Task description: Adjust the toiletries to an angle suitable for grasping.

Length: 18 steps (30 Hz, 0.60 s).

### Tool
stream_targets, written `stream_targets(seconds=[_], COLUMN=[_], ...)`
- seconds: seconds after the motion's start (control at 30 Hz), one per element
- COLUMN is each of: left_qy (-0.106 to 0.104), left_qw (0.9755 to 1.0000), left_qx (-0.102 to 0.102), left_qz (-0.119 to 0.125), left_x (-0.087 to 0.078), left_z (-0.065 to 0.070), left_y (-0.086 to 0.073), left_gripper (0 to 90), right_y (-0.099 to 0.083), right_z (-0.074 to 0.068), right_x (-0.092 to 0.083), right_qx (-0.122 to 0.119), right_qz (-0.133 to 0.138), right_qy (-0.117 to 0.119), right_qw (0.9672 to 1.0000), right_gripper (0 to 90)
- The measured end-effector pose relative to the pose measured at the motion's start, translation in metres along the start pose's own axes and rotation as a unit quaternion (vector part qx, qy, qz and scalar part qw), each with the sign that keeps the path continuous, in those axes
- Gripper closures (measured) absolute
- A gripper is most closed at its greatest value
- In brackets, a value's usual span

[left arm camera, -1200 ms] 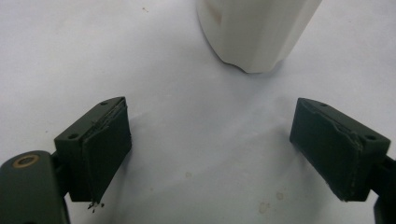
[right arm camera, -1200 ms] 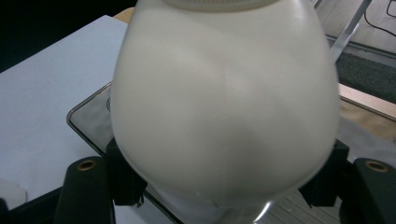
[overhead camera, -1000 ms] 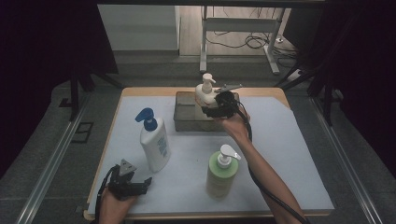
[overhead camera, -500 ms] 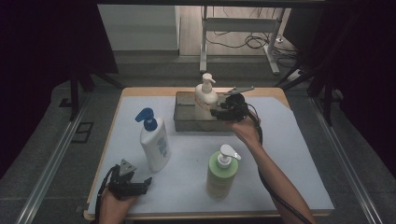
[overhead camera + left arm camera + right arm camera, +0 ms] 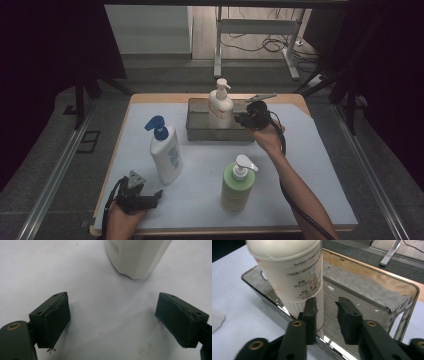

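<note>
The cream pump bottle (image 5: pixel 220 106) stands upright in the left part of the dark see-through tray (image 5: pixel 197 131) at the far side of the table. It has a round body, a pale pump head, and a printed label with small text and a drawing, which is readable in the right gripper view (image 5: pixel 294 272).

From left to right: the left gripper (image 5: pixel 150 198) rests low on the white table cover (image 5: pixel 200 160) near the front left corner. Its jaws are wide apart and hold nothing; in the left gripper view only the base of the white bottle with the blue pump (image 5: pixel 136 257) is ahead of them, a little apart. This bottle (image 5: pixel 165 150) stands just behind the left gripper. Further right, the green bottle with a white pump (image 5: pixel 237 182) stands near the front edge.

The right gripper (image 5: pixel 240 119) is just beside the cream bottle, at its right, over the tray. Its jaws have just been closing; now a narrow gap is between them, with nothing inside. The left jaw is close against the bottle wall, but I cannot tell if it touches.
</note>
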<state>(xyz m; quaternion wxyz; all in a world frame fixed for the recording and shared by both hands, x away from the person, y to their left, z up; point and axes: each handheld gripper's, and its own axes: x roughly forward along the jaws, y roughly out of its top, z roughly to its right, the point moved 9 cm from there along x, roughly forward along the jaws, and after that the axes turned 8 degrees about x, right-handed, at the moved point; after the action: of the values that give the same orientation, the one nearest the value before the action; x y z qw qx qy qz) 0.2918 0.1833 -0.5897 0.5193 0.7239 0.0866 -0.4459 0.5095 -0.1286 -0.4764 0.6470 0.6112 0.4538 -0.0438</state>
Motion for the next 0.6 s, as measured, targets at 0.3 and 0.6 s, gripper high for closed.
stream_targets(seconds=[0.3,0.6], left_qy=[0.0,0.0], left_qw=[1.0,1.0], left_qx=[0.0,0.0], left_qz=[0.0,0.0], left_x=[0.0,0.0], left_z=[0.0,0.0], left_y=[0.0,0.0], left_gripper=[12.2,12.2], right_y=[0.0,-0.002], right_z=[0.005,0.006], right_x=[0.023,0.04], right_qx=[-0.003,0.02], right_qz=[-0.015,-0.024], right_qy=[-0.025,-0.016], right_qw=[0.9996,0.9994], right_gripper=[89.6,89.7])
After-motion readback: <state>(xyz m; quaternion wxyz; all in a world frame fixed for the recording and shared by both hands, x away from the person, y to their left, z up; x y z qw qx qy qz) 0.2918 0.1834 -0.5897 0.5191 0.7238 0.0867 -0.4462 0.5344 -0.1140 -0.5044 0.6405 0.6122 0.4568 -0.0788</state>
